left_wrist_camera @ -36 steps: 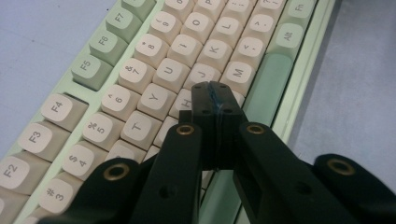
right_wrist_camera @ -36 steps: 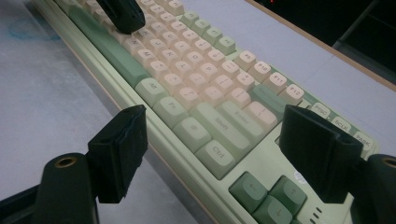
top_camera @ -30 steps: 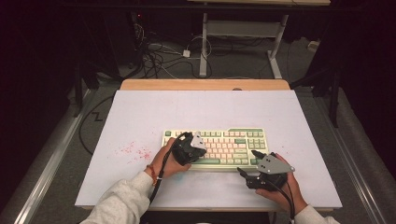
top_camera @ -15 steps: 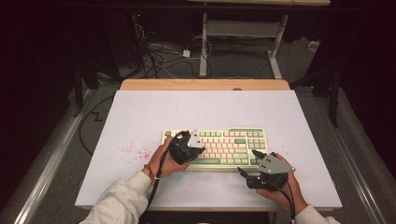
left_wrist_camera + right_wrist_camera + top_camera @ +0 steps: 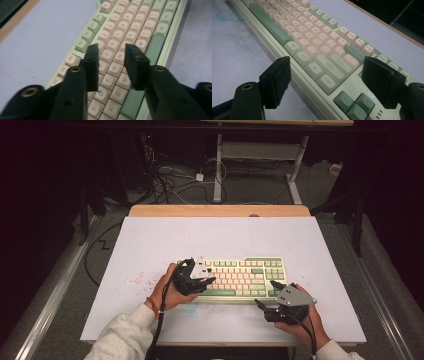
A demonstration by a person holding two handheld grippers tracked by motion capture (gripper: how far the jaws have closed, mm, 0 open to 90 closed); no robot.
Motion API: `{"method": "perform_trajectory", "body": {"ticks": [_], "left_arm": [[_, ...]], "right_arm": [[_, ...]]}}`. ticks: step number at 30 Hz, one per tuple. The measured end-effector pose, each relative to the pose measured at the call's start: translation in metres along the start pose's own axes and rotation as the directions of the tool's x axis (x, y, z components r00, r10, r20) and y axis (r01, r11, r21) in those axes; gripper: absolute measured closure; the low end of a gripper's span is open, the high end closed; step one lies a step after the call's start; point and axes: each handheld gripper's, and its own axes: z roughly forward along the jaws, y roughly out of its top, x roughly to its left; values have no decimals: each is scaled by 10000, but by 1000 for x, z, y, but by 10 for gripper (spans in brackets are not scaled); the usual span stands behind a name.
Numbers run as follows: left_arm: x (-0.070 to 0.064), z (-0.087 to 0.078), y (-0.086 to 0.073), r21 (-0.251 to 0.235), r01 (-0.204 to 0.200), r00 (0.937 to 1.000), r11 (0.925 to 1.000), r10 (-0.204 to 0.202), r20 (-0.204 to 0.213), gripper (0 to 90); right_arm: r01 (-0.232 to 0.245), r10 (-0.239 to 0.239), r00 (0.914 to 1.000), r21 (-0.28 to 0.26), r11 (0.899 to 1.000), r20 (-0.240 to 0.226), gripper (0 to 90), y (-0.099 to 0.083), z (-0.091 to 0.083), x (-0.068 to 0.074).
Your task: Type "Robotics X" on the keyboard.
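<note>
The keyboard (image 5: 240, 277) lies flat on the white mat (image 5: 150, 245), toward my near edge, long side across. My left gripper (image 5: 200, 280) hangs over its left end, jaws parted a little; the left gripper view puts them above the G and H keys (image 5: 113, 63), legends readable there and lost from above. My right gripper (image 5: 332, 82) is spread wide off the right front corner, arrow keys (image 5: 352, 101) between its jaws. Pink specks (image 5: 135, 280) mark the mat.
</note>
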Motion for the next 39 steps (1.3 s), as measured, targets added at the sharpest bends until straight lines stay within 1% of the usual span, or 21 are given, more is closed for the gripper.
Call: {"method": "perform_trajectory", "body": {"ticks": [2, 4, 6, 8, 10, 12, 13, 16, 19, 21, 24, 30, 34, 35, 37, 39], "left_arm": [[1, -3, -2, -89, -20, 10000, 10000, 20, -37, 537], [1, -6, -5, -234, -11, 9998, 9997, 6, -206, 472], [1, -9, -7, -338, 27, 9993, 9994, -39, -374, 430], [2, -12, -9, -504, 102, 9992, 9987, -121, -387, 385], [1, -14, -11, -581, 50, 9974, 9983, -92, -714, 341], [1, -17, -14, -607, 20, 9969, 9982, -68, -788, 285], [0, -18, -16, -669, -22, 9957, 9978, -40, -923, 267], [0, -23, -23, -806, -57, 9936, 9967, -34, -1125, 220], [0, -28, -30, -921, 20, 9911, 9957, -142, -1321, 206], [-1, -32, -35, -867, -1, 9878, 9962, -134, -1552, 196], [-2, -37, -43, -859, -41, 9851, 9963, -107, -1717, 196], [-3, -45, -56, -815, 39, 9825, 9967, -190, -1854, 194], [-3, -47, -65, -591, -9, 9778, 9983, -115, -2094, 193], [-3, -47, -67, -525, 20, 9774, 9986, -131, -2108, 193], [-3, -48, -72, -562, 115, 9781, 9984, -230, -2068, 188], [-3, -49, -75, -528, 176, 9771, 9985, -284, -2108, 185]], "right_arm": [[-24, 24, 10000, 8, 10000, 68, 241, 0, 0, 0], [-44, 44, 10000, 18, 10000, 85, 241, 0, 0, -1], [-52, 52, 9999, 33, 10000, 94, 243, 0, 0, -1], [-60, 60, 9999, 54, 10000, 107, 243, 0, 0, -1], [-83, 82, 9999, 58, 9999, 84, 243, 0, 0, -1], [-77, 77, 9999, 49, 10000, 100, 243, 0, 0, -1], [-93, 93, 9999, 44, 9999, 91, 243, 0, 0, -1], [-114, 114, 9999, 28, 9999, 83, 243, 0, 0, -2], [-135, 135, 9999, 20, 9999, 73, 243, 0, -1, -2], [-140, 140, 9999, 16, 9999, 77, 246, 0, -1, -2], [-138, 138, 9998, -4, 9999, 107, 250, 0, -1, -2], [-163, 163, 9998, 24, 9999, 110, 253, 0, -1, -3], [-197, 197, 9997, 28, 9998, 131, 257, 0, -1, -4], [-216, 215, 9997, 40, 9998, 126, 258, 0, 0, -4], [-239, 239, 9996, 48, 9997, 132, 263, 1, 0, -4], [-213, 213, 9997, 19, 9998, 154, 280, 1, 0, -5]]}}
